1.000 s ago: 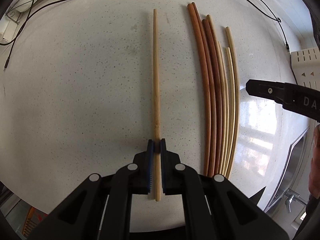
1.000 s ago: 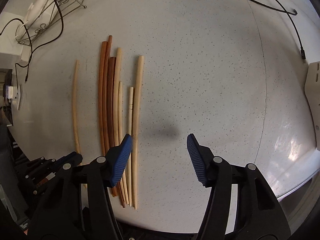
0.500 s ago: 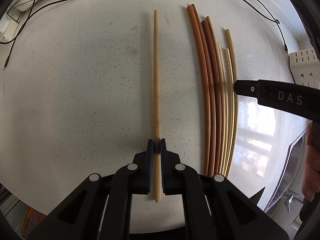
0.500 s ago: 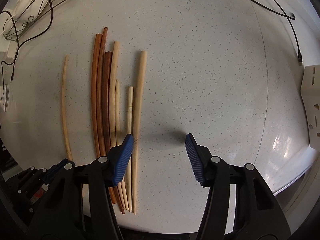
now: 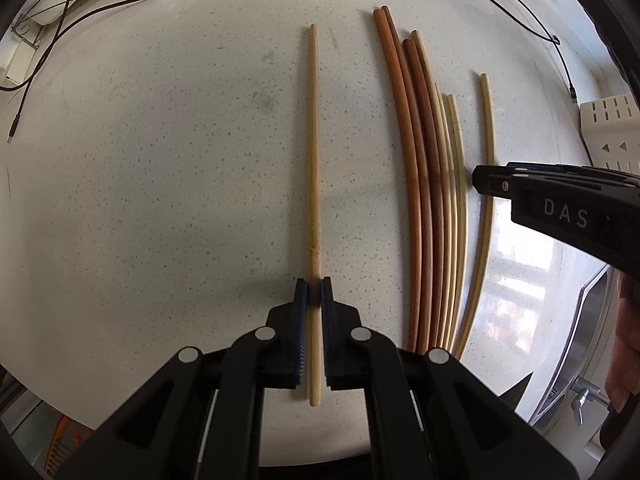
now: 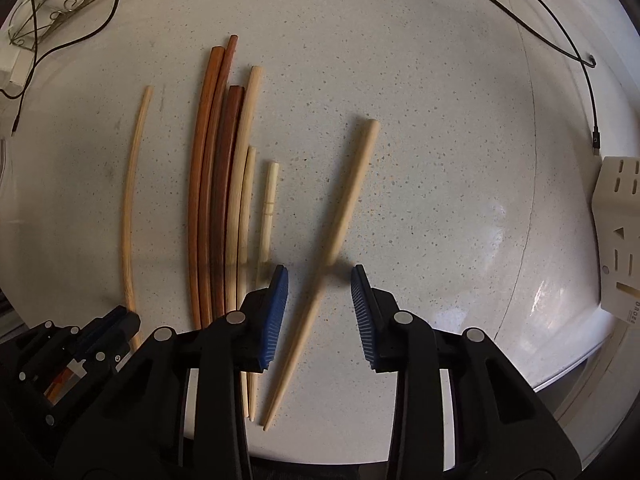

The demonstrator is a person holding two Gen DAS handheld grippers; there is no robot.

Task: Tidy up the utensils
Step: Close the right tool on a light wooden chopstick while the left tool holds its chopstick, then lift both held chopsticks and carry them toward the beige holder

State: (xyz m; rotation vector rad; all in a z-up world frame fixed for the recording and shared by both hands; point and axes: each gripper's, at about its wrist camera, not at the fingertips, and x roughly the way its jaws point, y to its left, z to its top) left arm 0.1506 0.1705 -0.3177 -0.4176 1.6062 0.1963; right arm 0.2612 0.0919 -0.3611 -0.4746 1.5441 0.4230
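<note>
Left wrist view: left gripper (image 5: 314, 308) points down at the speckled white desk (image 5: 160, 184). Its blue-padded fingers (image 5: 301, 300) are pinching a pale bamboo chopstick (image 5: 313, 168) near its thick end; the stick lies flat, running away from the camera, its butt poking out behind the fingers. Just right of it, apart, lies a bundle of chopsticks (image 5: 428, 200), reddish-brown ones on the left side and pale ones on the right, lower ends cut off behind the gripper body. A single pale chopstick (image 5: 487, 128) sits apart from the bundle at right; the right gripper (image 5: 480, 178) crosses over it from the frame edge, seen side-on, so its opening cannot be read here. A hand (image 5: 624, 356) is partly cut off at the right rim. Black cables (image 5: 100, 8) trail at top.

Right wrist view: the right gripper's (image 6: 319, 284) fingers (image 6: 276, 312) stand spread on either side of the single pale chopstick (image 6: 348, 208), which lies tilted, tip toward the camera. The jaws have just been closing; gaps show on both sides, pads not touching the stick. The stick blurs slightly where it passes between the tips. The bundle (image 6: 220, 184) lies left; the left gripper (image 6: 100, 332) shows only as a dark edge at lower left, its grip hidden. A slotted white rack (image 6: 618, 232) is cut off at right.
</note>
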